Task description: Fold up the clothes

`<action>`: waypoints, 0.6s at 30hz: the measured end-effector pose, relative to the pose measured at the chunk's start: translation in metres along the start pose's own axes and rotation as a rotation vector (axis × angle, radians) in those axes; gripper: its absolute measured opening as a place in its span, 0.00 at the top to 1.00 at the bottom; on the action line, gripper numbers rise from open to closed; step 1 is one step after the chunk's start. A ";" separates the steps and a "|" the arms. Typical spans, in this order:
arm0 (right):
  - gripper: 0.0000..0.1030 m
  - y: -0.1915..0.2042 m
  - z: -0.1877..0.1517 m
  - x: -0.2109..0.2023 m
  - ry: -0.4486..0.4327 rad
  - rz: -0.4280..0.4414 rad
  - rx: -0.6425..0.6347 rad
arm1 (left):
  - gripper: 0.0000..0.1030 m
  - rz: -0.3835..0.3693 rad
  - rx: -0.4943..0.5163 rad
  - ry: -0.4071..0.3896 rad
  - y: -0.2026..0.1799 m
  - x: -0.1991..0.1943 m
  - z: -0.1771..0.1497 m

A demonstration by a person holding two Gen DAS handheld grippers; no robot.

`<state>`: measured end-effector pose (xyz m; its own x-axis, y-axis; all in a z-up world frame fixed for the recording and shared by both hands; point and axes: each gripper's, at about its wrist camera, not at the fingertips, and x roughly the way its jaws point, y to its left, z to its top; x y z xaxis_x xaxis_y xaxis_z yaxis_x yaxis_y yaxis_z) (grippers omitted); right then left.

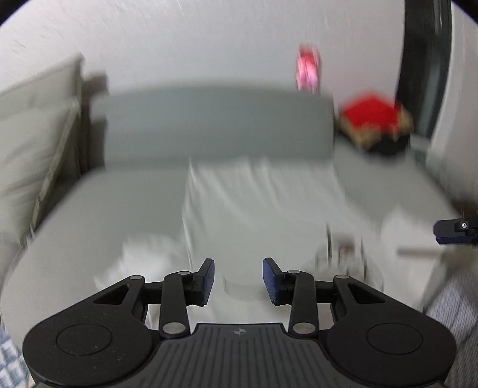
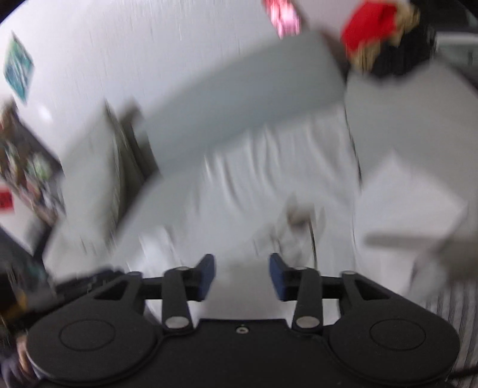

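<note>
A wrinkled white garment [image 1: 263, 203] lies spread on the grey sofa seat [image 1: 104, 209] at mid-frame in the left wrist view, in front of the grey back cushion [image 1: 215, 122]. A beige pillow [image 1: 33, 134] stands at the left edge. A red and black fringed cushion [image 1: 373, 122] sits to the right of the back cushion, a pink object [image 1: 307, 70] above it.

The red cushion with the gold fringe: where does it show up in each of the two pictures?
Left wrist view: the red cushion sits in the upper right, on the sofa just right of the grey backrest.
Right wrist view: the red cushion is at the top edge, right of centre.
Shared landmark: the blurred pink object above the backrest's right end.
</note>
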<state>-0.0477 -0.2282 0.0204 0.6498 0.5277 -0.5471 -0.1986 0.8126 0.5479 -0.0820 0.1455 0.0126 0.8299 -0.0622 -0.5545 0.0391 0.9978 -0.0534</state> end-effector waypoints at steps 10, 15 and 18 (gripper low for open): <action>0.38 -0.026 0.071 0.042 -0.160 -0.027 0.060 | 0.61 0.027 -0.062 -0.005 0.017 0.078 0.049; 0.72 -0.088 0.058 0.116 -0.114 -0.186 0.195 | 0.69 0.007 -0.117 0.178 0.027 0.171 0.018; 0.82 -0.120 0.047 0.152 -0.096 -0.350 0.221 | 0.87 -0.029 -0.137 0.225 0.028 0.216 0.013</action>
<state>0.1092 -0.2570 -0.0982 0.7173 0.1952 -0.6688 0.2015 0.8608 0.4673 0.1052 0.1607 -0.0980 0.6840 -0.1098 -0.7212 -0.0273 0.9841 -0.1758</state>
